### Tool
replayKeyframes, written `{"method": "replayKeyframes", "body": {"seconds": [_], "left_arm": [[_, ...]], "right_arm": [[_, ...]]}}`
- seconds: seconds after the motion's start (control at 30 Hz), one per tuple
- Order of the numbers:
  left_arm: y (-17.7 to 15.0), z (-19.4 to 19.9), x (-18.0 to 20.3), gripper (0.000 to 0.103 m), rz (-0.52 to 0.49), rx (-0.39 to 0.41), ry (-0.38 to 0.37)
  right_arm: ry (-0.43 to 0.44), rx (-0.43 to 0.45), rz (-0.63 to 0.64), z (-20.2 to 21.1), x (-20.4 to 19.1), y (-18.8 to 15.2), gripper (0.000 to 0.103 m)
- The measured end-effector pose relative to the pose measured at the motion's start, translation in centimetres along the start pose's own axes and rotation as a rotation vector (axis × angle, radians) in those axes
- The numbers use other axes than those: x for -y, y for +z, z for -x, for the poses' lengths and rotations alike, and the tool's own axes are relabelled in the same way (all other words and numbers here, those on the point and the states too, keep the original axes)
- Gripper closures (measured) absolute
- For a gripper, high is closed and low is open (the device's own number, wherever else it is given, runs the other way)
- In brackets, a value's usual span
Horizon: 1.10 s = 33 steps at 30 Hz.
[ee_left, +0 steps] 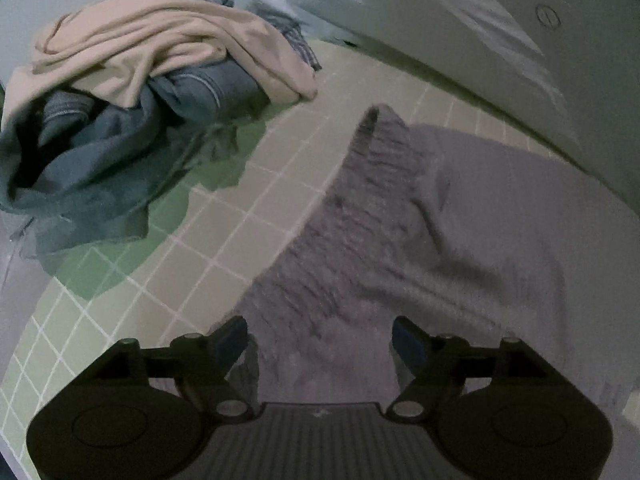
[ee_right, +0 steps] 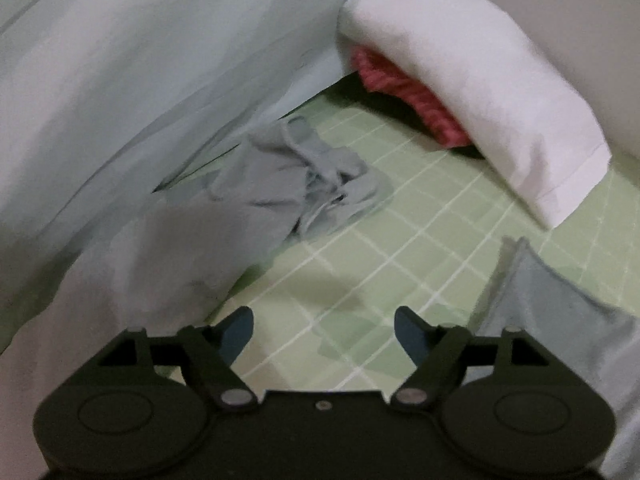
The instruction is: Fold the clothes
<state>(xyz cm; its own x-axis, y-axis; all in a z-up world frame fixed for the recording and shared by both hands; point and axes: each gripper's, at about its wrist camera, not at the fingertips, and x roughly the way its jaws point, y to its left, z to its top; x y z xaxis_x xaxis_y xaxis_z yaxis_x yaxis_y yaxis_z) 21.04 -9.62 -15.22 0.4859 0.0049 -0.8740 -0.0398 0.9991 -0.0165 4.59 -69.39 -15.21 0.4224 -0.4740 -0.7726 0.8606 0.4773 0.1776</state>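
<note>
Both hand-held grippers are wide open w/ nothing between the fingers. Left hand-held gripper hovers over a mauve-grey garment spread on the green checked sheet, its ribbed edge running up the middle of the left wrist view. Right hand-held gripper hangs over bare sheet, w/ a crumpled grey garment ahead and a grey piece just beside its right finger.

Risks, as I judge it: left fingers could bite through both layers, or pinch sheet along w/ cloth, so the fold drags the bedding. Ribbed edge looks stretchy and may slip or bunch. Right gripper is well apart from any corner, so if only the left lifts, the garment goes up lopsided and creases. Unfolded pile, tan over dark blue, sits near; a wide sweep could snag it. White pillow and red cloth stay clear. Both views are blurred, so exact edges are hard to tell.
</note>
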Motion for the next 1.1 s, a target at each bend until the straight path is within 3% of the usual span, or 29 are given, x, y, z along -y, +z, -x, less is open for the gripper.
{"method": "replayKeyframes", "body": {"seconds": [0.17,0.33,0.6,0.77,1.03,1.1], "left_arm": [[-1.0,-0.9,0.3,0.018,-0.022,-0.026,-0.017],[-1.6,-1.7,0.0,0.018,-0.040,-0.045,0.034],[-2.2,-1.7,-2.8,0.014,0.013,0.001,0.161],[-2.5,-1.4,-6.8,0.013,0.085,0.005,0.153],[-2.3,-1.4,-14.2,0.010,0.140,0.034,0.236],[-2.9,-0.6,-13.8,0.010,0.144,0.038,0.225]], "right_arm": [[0.038,-0.032,0.041,0.3,-1.6,-1.8,0.024],[0.057,-0.058,0.049,2.0,-2.4,-3.8,0.024],[0.055,-0.063,0.113,7.3,-3.0,-7.7,0.024],[0.053,-0.066,0.147,10.9,-2.6,-10.1,0.024],[0.052,-0.100,0.161,14.3,-0.4,-13.0,0.024],[0.063,-0.106,0.180,14.9,-0.4,-13.8,0.024]]}}
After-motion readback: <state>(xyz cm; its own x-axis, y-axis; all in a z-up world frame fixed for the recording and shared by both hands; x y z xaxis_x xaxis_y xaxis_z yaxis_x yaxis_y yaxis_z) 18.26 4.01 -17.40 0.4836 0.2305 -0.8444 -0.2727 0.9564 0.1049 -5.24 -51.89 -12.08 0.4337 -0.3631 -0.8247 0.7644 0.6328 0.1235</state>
